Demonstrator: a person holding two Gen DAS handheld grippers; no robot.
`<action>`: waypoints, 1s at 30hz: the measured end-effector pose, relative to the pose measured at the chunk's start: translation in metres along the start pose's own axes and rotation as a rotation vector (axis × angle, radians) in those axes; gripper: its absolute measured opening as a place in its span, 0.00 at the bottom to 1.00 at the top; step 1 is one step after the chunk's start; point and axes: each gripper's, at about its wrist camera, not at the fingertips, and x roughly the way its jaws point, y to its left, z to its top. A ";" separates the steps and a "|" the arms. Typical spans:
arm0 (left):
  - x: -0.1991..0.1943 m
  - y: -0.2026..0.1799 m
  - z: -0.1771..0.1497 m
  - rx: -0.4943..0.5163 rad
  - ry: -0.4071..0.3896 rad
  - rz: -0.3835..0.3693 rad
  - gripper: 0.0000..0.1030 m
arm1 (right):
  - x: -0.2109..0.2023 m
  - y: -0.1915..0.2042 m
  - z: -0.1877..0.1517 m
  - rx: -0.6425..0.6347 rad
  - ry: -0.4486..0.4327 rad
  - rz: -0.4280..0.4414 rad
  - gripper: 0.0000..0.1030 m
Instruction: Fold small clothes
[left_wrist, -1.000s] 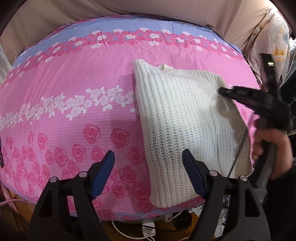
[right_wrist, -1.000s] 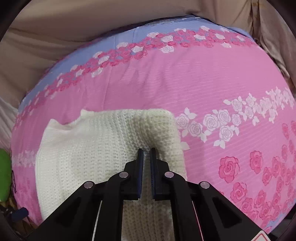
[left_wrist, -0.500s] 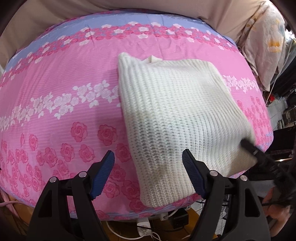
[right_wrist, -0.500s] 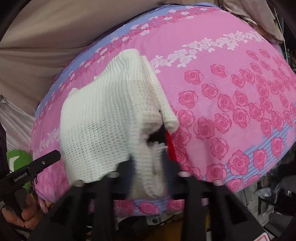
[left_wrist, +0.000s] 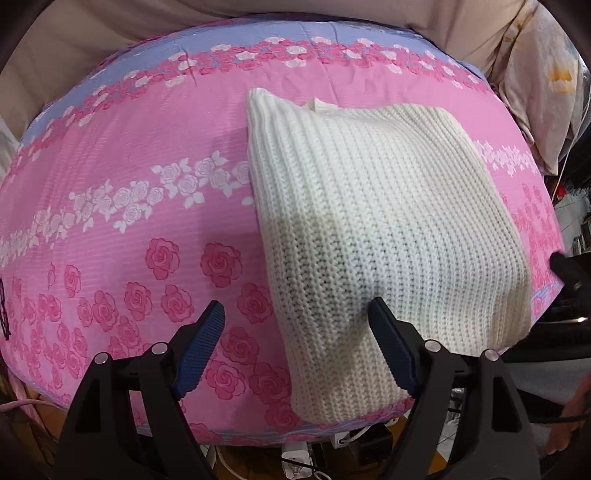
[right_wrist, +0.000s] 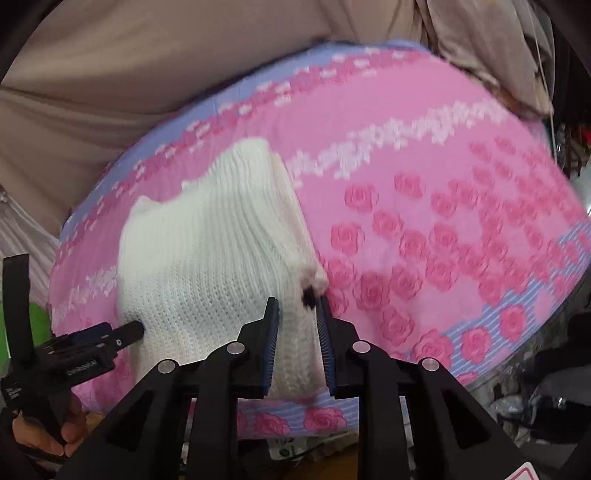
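A white knit sweater (left_wrist: 376, 229) lies folded on the pink rose-print bed sheet (left_wrist: 129, 206), its bottom end at the near edge. My left gripper (left_wrist: 295, 310) is open above the sweater's near left edge, one blue pad over the sheet and the other over the knit. In the right wrist view, my right gripper (right_wrist: 297, 306) stands over the sweater's (right_wrist: 207, 258) near right corner. Its jaws are opening, with the knit between the pads and a gap at each side. The right gripper's black fingertip (left_wrist: 565, 267) shows at the far right of the left wrist view.
Beige fabric (left_wrist: 110, 40) hangs behind the bed, and a patterned cloth (left_wrist: 546, 81) is piled at the right. Cables and a power strip (left_wrist: 295, 452) lie below the bed's near edge. A hand (right_wrist: 40, 439) holds the left gripper's handle, beside a green object (right_wrist: 37, 325).
My right gripper, shut on the sweater's far right part, drew it to the near edge and its jaws have parted. The left gripper stayed open and barely moved.
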 end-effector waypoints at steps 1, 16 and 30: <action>0.002 0.001 0.001 -0.005 0.006 0.003 0.75 | -0.005 0.006 0.006 -0.029 -0.023 0.009 0.24; -0.001 -0.001 0.005 -0.058 0.015 -0.032 0.83 | 0.031 0.013 0.012 -0.075 0.052 0.026 0.64; 0.057 0.047 0.019 -0.423 0.047 -0.328 0.96 | 0.120 -0.020 -0.002 0.196 0.293 0.293 0.74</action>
